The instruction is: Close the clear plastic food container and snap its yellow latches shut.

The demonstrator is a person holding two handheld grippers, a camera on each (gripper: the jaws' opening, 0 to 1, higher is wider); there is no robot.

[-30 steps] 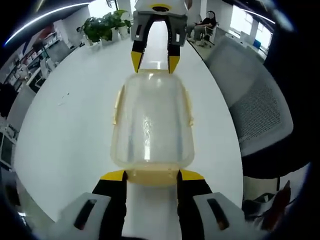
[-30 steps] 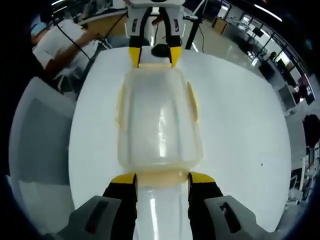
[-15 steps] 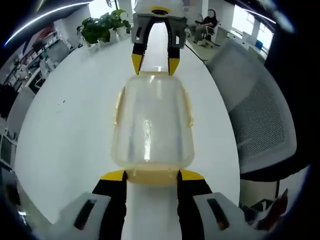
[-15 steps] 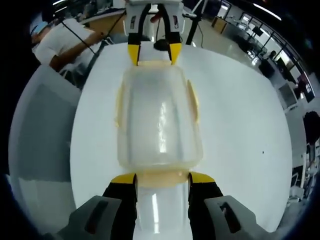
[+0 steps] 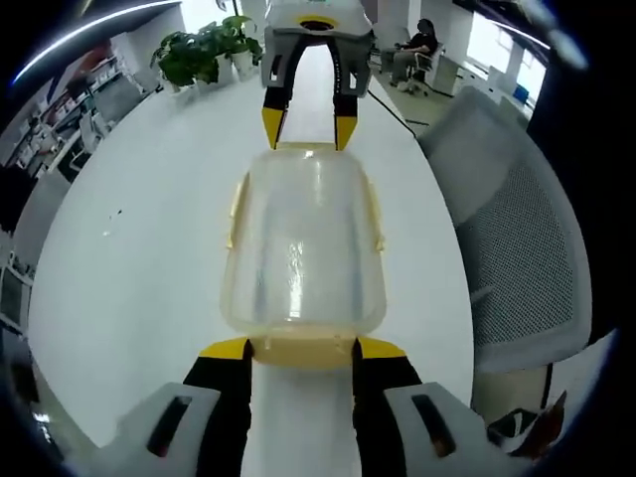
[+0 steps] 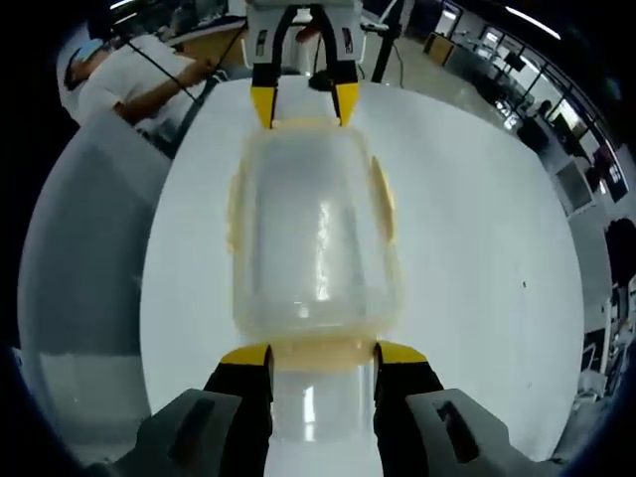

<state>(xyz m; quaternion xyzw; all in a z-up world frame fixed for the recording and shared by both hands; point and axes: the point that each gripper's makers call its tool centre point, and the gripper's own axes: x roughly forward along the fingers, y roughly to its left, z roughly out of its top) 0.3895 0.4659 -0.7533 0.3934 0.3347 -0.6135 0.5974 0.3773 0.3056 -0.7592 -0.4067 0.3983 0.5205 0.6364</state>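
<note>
The clear plastic food container (image 5: 303, 248) lies lengthwise over the white table (image 5: 139, 258), lid on, with yellow latches folded along its long sides (image 5: 237, 204). My left gripper (image 5: 303, 348) is shut across the yellow end latch (image 5: 303, 354) nearest its camera. At the far end my right gripper (image 5: 309, 124) clasps the opposite end latch. In the right gripper view the same container (image 6: 316, 238) runs away from my right gripper (image 6: 323, 353), which is shut on its near yellow latch (image 6: 323, 350). The left gripper (image 6: 304, 106) grips the far end there.
A grey mesh office chair (image 5: 517, 229) stands at the table's right edge, and potted plants (image 5: 204, 50) stand at the far end. In the right gripper view a person in white (image 6: 109, 75) bends at the far left, beside a grey chair back (image 6: 79, 258).
Both views have drifted a little over the table and chairs, while the container keeps its place between the two grippers. Neither gripper's jaws have changed.
</note>
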